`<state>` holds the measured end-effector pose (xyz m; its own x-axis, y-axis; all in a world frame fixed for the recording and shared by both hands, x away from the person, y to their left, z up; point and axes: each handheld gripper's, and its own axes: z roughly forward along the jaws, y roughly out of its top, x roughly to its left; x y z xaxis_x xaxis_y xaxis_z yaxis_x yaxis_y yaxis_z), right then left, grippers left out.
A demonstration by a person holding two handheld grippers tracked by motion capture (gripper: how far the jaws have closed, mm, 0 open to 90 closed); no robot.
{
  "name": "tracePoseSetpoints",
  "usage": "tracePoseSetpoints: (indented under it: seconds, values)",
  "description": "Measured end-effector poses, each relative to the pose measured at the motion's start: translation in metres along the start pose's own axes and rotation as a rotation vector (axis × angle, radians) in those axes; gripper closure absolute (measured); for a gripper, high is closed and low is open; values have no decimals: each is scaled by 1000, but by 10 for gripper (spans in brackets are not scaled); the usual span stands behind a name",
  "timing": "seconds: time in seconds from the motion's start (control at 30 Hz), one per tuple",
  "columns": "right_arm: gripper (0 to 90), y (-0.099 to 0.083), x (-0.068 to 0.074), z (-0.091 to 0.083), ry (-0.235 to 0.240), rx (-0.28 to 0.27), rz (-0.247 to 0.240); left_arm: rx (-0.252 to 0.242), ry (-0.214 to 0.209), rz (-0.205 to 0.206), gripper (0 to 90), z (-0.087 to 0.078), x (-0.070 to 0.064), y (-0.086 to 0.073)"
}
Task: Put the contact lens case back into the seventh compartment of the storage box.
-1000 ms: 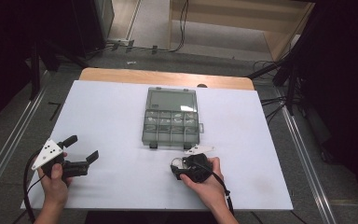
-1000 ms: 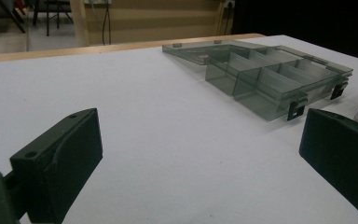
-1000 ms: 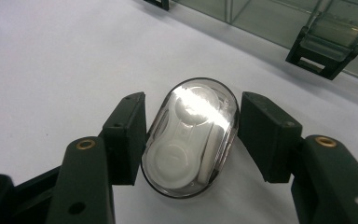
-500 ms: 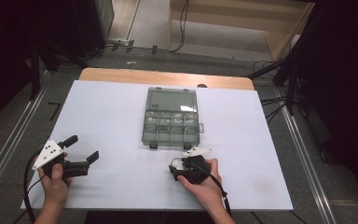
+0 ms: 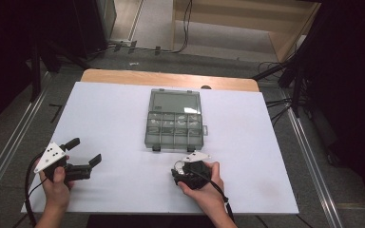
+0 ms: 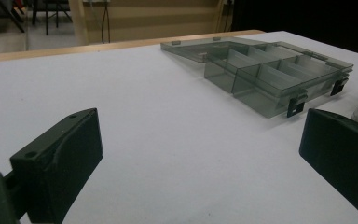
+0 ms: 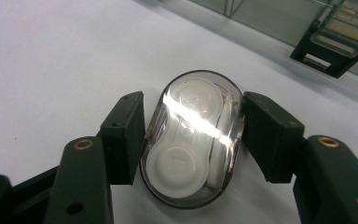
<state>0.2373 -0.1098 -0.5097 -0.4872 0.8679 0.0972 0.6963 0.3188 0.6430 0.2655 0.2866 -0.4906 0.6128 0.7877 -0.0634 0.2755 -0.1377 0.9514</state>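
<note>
A small oval clear case [image 7: 191,140] with a white insert lies on the white table sheet. My right gripper [image 7: 191,135] has a jaw pressed against each of its long sides, so it is shut on the case. Seen from the high view, that right gripper [image 5: 179,172] sits in a hand just in front of a smoky transparent organizer box [image 5: 175,128], whose lid lies open toward the back. My left gripper [image 5: 84,152] rests at the table's front left with its jaws wide apart and nothing between them. From the left gripper view [image 6: 200,149], the box [image 6: 270,77] is ahead to the right.
The white sheet [image 5: 114,118] covers a wooden table whose far edge [image 5: 171,78] shows bare. The box's compartments hold several small pale items. Cables trail from both grippers toward the front edge. Metal rails [image 5: 309,152] run along both sides of the table.
The right hand with its gripper has edged slightly left and toward the front edge. The left gripper has stayed put.
</note>
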Motion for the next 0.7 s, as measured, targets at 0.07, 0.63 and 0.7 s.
tracePoseSetpoints:
  seconds: [0.07,0.63,0.7]
  values:
    - [404,0,1,0,-7,-2,0,1,0,1,0,0,0,0]
    - [470,-3,-6,-3,26,-57,39,-2,-1,3,0,0,0,0]
    - [470,-3,-6,-5,33,-69,41,-1,-1,5,0,-1,1,0]
